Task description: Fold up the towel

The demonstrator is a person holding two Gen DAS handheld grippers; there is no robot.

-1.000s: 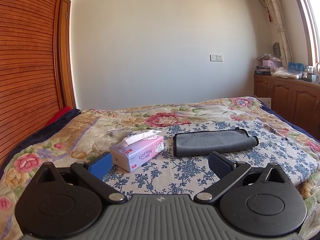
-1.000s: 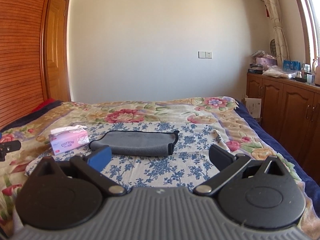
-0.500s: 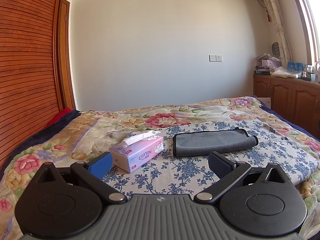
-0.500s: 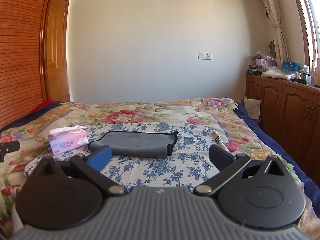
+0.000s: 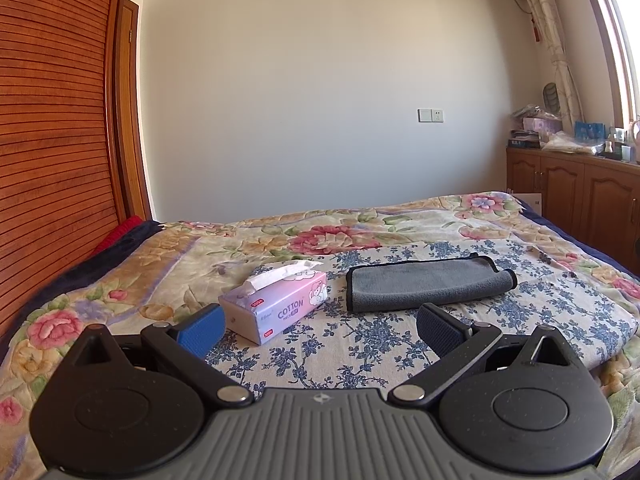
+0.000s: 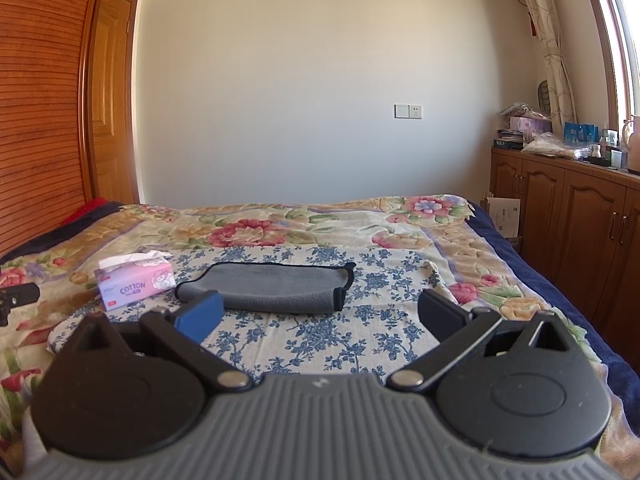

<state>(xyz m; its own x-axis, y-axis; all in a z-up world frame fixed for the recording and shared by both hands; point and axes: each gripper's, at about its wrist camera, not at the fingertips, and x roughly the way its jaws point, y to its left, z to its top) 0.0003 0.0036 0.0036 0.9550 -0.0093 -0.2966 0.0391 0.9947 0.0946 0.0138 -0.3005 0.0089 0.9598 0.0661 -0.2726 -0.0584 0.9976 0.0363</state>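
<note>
The grey towel (image 5: 430, 286) (image 6: 276, 286) is seen folded into a long band with a dark hem, lying flat on the blue-flowered sheet (image 5: 360, 344) (image 6: 316, 332) that is spread over the bed (image 5: 120, 280) (image 6: 460, 240). A pink tissue box (image 5: 276, 304) (image 6: 136, 284) marked COTTON is placed just left of the towel, apart from it, with 1 tissue raised from its top. The left tongs (image 5: 318, 326) are held wide and nothing is gripped; they are kept near the viewer, short of box and towel. The right tongs (image 6: 320, 312) are likewise spread wide and bare, short of the towel. Wooden cabinets (image 6: 568, 204) are seen at the right.
</note>
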